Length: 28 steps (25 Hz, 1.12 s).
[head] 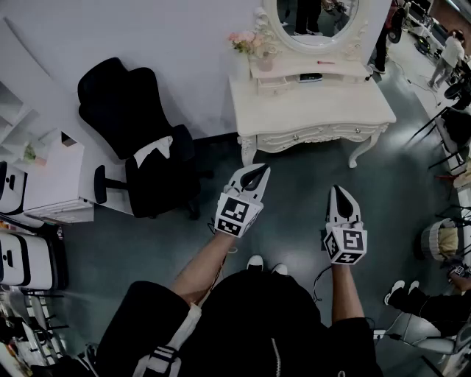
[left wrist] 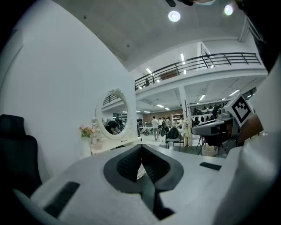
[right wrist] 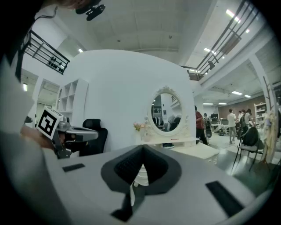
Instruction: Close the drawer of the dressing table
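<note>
The white dressing table (head: pixel 309 110) stands against the wall ahead, with an oval mirror (head: pixel 313 18) and pink flowers (head: pixel 246 40) on its top shelf. A small drawer (head: pixel 274 85) in that shelf looks pulled out a little. The wide front drawer (head: pixel 309 136) sits flush. My left gripper (head: pixel 259 171) hovers over the floor short of the table's left leg, jaws shut and holding nothing. My right gripper (head: pixel 338 190) hangs beside it, also shut and holding nothing. The table (left wrist: pixel 116 143) appears beyond the shut left gripper (left wrist: pixel 141 163), and the table (right wrist: pixel 193 149) also appears beyond the shut right gripper (right wrist: pixel 142 166).
A black office chair (head: pixel 140 147) stands left of the table. White cabinets (head: pixel 51 177) line the left edge. At the right are a basket (head: pixel 441 239), dark chairs (head: pixel 456 125) and another person's legs (head: pixel 419 305). Dark floor lies between me and the table.
</note>
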### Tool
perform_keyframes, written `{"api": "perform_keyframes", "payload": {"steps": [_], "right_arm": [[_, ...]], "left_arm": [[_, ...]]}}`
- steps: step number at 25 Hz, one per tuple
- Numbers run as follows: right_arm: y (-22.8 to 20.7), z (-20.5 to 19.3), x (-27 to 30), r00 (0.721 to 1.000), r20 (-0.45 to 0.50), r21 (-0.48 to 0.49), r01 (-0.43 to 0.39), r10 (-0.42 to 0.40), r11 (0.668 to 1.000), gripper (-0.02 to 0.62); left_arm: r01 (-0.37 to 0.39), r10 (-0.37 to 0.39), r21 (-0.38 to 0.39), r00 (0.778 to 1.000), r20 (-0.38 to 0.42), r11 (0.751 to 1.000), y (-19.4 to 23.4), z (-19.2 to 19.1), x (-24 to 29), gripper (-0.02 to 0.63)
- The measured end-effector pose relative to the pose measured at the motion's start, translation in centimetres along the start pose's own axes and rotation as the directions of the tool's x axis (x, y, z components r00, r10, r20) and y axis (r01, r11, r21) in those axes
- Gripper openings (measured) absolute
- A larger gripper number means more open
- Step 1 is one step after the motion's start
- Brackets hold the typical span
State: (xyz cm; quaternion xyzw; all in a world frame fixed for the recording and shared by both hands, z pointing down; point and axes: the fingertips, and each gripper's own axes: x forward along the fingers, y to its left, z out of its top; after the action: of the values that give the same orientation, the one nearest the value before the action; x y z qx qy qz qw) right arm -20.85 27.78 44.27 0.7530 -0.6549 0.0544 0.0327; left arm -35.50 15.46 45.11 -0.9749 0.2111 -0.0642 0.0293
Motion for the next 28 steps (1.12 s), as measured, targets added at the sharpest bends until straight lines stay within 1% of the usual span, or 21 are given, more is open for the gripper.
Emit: {"api": "perform_keyframes", "payload": {"steps": [3,6,11,16,20,23,28], "right_arm": [[0.1,-0.8,-0.2,1.000,-0.023,0.009,-0.020,0.020,1.000,0.002],[-0.1,-1.4,-0.4,0.999,-0.039,-0.006,-0.017,0.016,1.000,0.002],[-0.8,-1.6,-0.7,0.999,-0.033,-0.003,0.024,-0.024,1.000,0.002],[-2.5,-1.5,-0.4,0.998,-0.023,0.008,0.065,-0.065,0.998,0.002],[-5.2,-1.7,1.0,0.998,-0.022,0.014,0.067,-0.067,0.998,0.002],[-7.9,-1.7,2.9,0.998,-0.020,0.016,0.056,-0.055,0.998,0.002],[-13.7,-1.7,7.6,0.999,-0.037,0.039,0.000,0.002,0.999,0.002]], "left_arm": [[-0.002,0.002,0.000,1.000,-0.002,1.000,-0.3,-0.3,0.1,0.006],[-0.002,0.002,0.008,1.000,-0.016,1.000,-0.5,-1.0,0.3,0.006],[0.018,-0.018,0.010,1.000,-0.019,1.000,-0.5,-1.4,1.0,0.006],[0.035,-0.035,0.019,0.999,-0.014,0.999,-0.3,-0.9,3.2,0.006],[0.039,-0.039,0.012,0.999,-0.020,0.999,-0.6,-1.1,6.3,0.007],[0.028,-0.028,0.010,0.999,-0.025,1.000,-0.5,-1.1,9.6,0.008],[-0.009,0.009,-0.004,0.999,-0.046,1.000,-0.4,-0.7,16.1,0.008]]}}
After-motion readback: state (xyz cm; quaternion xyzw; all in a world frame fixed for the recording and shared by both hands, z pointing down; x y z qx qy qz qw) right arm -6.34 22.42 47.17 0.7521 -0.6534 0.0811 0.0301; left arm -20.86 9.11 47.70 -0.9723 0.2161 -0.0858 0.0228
